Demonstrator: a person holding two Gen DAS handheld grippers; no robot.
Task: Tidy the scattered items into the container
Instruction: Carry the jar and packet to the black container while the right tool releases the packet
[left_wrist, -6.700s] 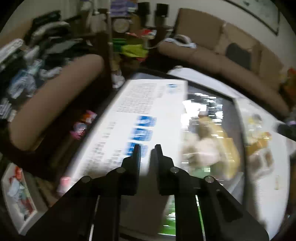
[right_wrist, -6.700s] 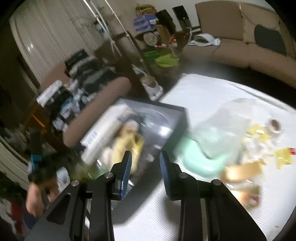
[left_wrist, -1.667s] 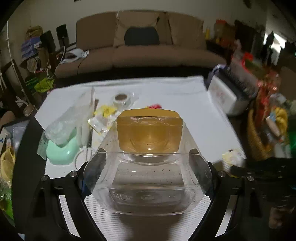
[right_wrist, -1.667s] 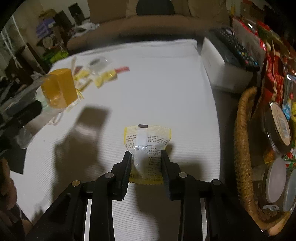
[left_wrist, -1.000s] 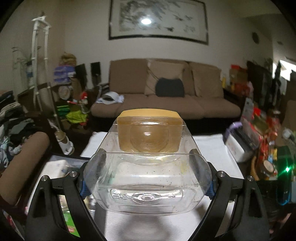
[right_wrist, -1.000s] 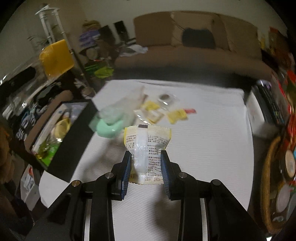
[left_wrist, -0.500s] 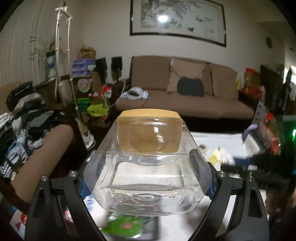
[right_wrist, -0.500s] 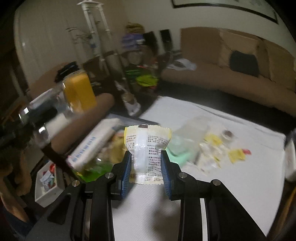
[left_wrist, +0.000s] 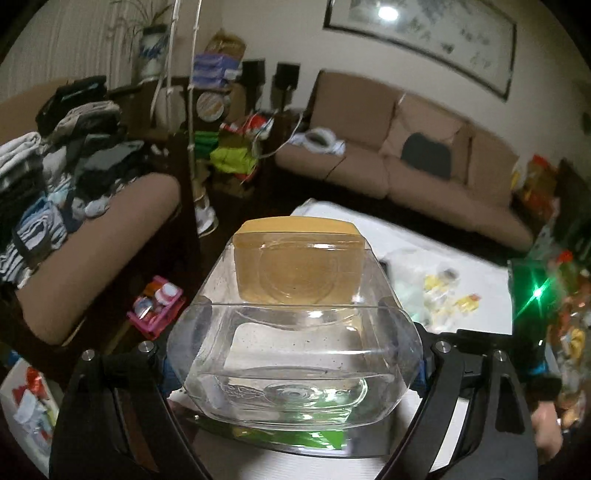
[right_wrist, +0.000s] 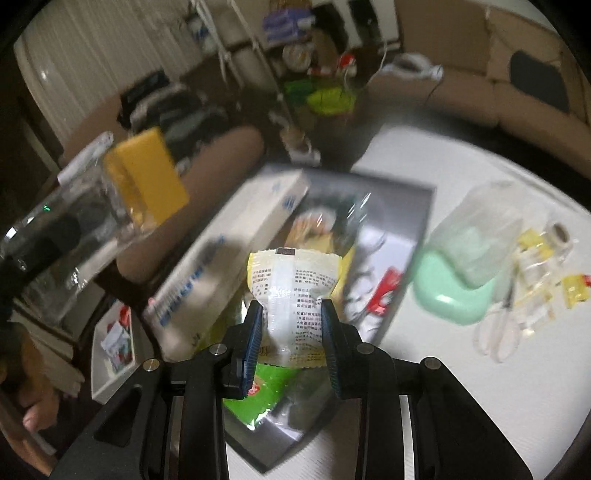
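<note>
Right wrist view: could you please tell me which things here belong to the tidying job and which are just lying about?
Part of the job:
- snack packet in the right claw
- clear jar in the left claw
- dark tray
- scattered wrappers
- mint box

Lying about:
- sofa
- clothes pile
- floor bin

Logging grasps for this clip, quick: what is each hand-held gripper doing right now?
Left hand-held gripper: closed on the clear jar.
Right hand-held gripper: closed on the snack packet.
</note>
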